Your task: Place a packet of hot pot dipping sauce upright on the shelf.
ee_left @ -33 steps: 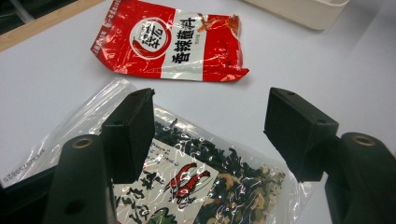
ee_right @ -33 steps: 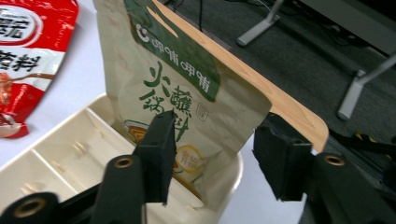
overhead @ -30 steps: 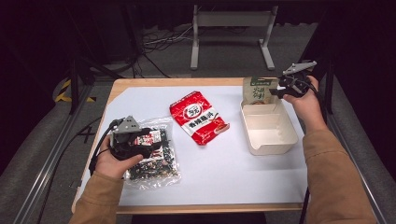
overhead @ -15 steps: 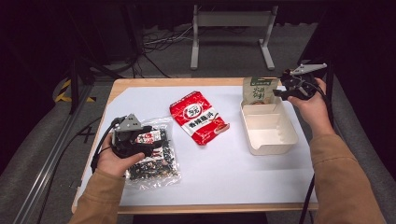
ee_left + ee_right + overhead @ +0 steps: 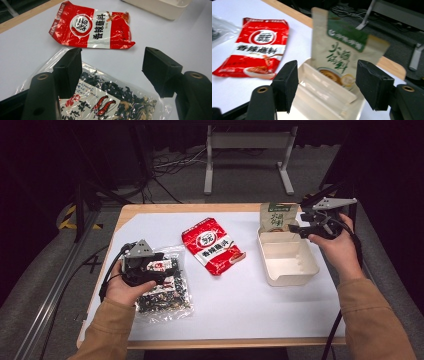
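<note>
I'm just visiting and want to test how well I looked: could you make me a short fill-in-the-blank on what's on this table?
1. The packet lying flat in the middle of the table is mainly ____ in colour.
2. The green and beige pouch stands upright at the far end of the white ____.
3. The left gripper hovers with open jaws over a clear bag whose label shows a red ____.

Missing words: red; tray; shrimp

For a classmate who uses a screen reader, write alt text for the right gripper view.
A beige and green pouch stands upright in the far end of a cream tray, framed by the open black jaws of the right tool. A red sachet lies flat on the white table to the left.
</note>
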`<action>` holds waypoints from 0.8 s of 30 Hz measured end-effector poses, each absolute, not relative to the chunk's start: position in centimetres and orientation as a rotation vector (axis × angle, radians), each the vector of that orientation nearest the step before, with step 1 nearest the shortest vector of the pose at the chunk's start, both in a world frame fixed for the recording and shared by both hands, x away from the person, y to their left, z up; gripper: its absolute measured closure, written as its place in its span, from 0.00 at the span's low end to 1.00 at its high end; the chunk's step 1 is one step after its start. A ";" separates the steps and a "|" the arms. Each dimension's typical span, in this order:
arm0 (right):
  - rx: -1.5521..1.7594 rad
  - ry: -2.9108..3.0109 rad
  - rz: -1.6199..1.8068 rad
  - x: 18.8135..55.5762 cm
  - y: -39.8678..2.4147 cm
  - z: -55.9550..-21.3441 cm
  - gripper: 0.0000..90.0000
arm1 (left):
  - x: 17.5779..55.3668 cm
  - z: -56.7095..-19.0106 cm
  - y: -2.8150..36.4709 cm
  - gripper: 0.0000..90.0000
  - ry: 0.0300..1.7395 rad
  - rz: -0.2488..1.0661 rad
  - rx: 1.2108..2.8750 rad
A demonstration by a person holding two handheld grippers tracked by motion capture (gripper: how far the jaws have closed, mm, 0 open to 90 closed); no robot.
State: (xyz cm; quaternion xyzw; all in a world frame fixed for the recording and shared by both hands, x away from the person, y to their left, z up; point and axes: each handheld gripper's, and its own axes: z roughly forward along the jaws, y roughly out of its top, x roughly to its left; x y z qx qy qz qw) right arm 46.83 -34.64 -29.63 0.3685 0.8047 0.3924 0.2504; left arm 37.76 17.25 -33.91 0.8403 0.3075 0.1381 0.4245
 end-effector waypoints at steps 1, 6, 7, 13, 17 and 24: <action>1.003 2.193 1.077 46.4 -34.4 -29.8 0.39 | 37.8 -33.9 17.3 0.36 0.772 0.345 2.101; 0.985 2.209 1.152 44.2 -33.4 -30.7 0.39 | 38.0 -33.9 17.4 0.37 0.747 0.337 2.091; 0.983 2.217 1.174 43.8 -33.2 -30.9 0.39 | 38.0 -33.9 17.4 0.38 0.733 0.339 2.085; 0.946 2.234 1.238 42.0 -32.5 -31.6 0.38 | 38.2 -33.9 17.3 0.38 0.708 0.340 2.079; 0.932 2.243 1.276 40.6 -31.9 -32.5 0.37 | 38.4 -33.9 17.4 0.37 0.723 0.325 2.075; 0.885 2.256 1.272 38.8 -30.8 -33.7 0.37 | 39.3 -34.2 17.6 0.36 0.763 0.325 2.069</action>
